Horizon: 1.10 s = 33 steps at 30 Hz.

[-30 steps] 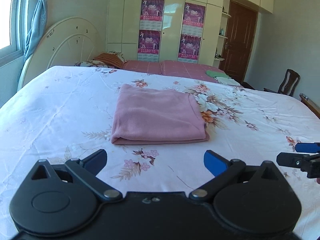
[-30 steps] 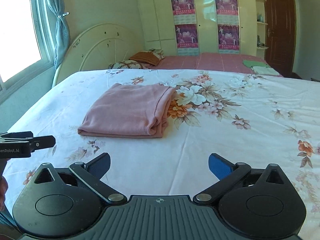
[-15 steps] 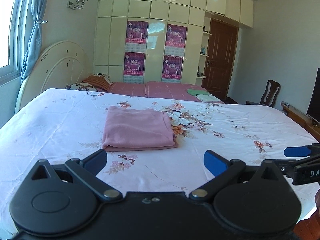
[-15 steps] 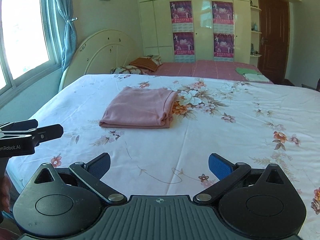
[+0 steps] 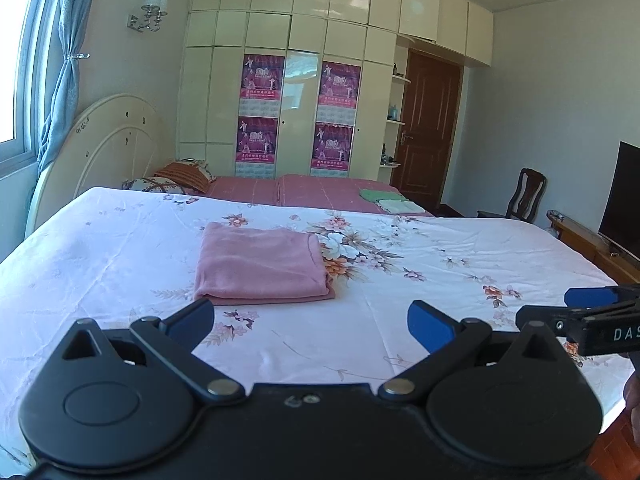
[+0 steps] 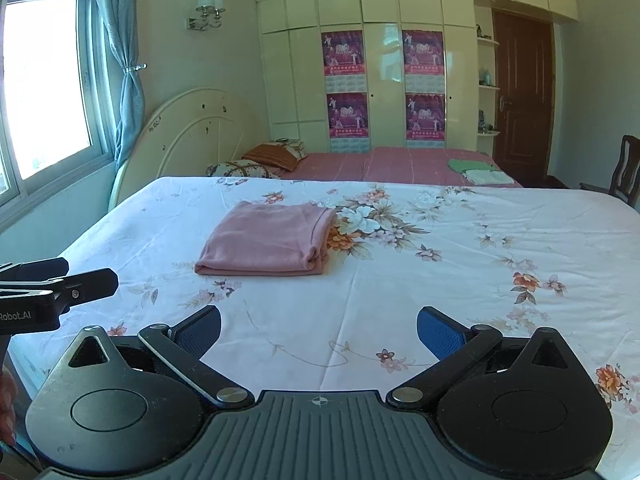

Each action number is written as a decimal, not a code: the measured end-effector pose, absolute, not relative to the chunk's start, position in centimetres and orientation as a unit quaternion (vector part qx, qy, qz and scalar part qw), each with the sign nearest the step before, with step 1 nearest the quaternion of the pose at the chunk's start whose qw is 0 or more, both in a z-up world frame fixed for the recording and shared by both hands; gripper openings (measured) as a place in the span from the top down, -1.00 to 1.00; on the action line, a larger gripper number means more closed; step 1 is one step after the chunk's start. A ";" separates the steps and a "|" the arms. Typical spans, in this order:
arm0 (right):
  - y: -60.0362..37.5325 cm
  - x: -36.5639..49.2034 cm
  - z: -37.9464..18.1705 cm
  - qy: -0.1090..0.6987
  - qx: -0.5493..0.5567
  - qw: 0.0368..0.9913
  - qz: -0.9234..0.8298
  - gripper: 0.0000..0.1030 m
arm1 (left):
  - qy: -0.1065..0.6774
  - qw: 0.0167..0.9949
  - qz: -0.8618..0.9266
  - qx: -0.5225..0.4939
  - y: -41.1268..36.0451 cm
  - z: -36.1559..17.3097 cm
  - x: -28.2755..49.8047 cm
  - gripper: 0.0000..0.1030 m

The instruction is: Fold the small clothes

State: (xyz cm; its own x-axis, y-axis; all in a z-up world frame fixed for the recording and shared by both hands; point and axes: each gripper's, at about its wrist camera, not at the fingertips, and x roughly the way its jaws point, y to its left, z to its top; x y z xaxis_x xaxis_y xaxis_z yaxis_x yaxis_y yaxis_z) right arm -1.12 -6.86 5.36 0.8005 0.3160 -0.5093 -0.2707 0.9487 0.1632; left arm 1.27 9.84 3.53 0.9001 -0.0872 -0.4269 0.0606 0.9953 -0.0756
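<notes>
Nearest in each wrist view is the gripper's own black body. The left gripper [image 5: 311,322] has its blue-padded jaws spread wide with nothing between them, over the near edge of the flowered bedsheet [image 5: 400,344]. The right gripper [image 6: 319,330] is likewise wide apart and empty; in the left view it shows at the right edge, and in the right view the left one shows at the left edge, so the two sit side by side but apart.

Compared with a second ago, both grippers have pulled back and risen: the bed's near edge and right corner now show, along with a dark screen [image 5: 622,196] on a low cabinet at the far right, and the garment looks smaller and farther off.

Farther on, the folded pink garment [image 5: 262,266] lies flat on the sheet, left of the big flower print, well apart from both grippers and unchanged in shape. Beyond it are a pink bed with a green and white folded pile [image 5: 386,201], a poster-hung wardrobe [image 5: 296,92] and a brown door [image 5: 430,136].
</notes>
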 end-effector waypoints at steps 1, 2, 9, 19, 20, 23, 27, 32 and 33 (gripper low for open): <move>-6.9 -1.2 5.4 0.274 0.042 0.948 0.155 -1.00 | 0.219 0.975 -0.036 -0.030 9.9 3.6 1.2 -1.00; -7.0 -1.3 5.5 0.272 0.044 0.949 0.155 -1.00 | 0.218 0.975 -0.036 -0.030 9.9 3.6 1.2 -1.00; -7.0 -1.1 5.9 0.268 0.050 0.949 0.157 -1.00 | 0.217 0.975 -0.033 -0.026 10.0 3.6 1.0 -1.00; -7.2 -1.1 5.4 0.273 0.051 0.948 0.156 -1.00 | 0.220 0.975 -0.034 -0.024 10.0 3.5 1.1 -1.00; -7.2 -1.1 5.4 0.273 0.051 0.948 0.155 -1.00 | 0.220 0.975 -0.035 -0.024 10.0 3.5 1.1 -1.00; -7.5 -1.0 5.4 0.274 0.051 0.948 0.155 -1.00 | 0.220 0.975 -0.035 -0.024 10.0 3.5 1.2 -1.00; -7.6 -1.1 5.5 0.273 0.053 0.948 0.157 -1.00 | 0.218 0.975 -0.034 -0.024 9.9 3.5 1.1 -1.00; -7.8 -1.1 5.5 0.273 0.054 0.947 0.158 -1.00 | 0.217 0.975 -0.035 -0.021 9.9 3.6 1.2 -1.00; -7.8 -1.1 5.5 0.274 0.054 0.947 0.158 -1.00 | 0.217 0.975 -0.035 -0.021 9.8 3.6 1.2 -1.00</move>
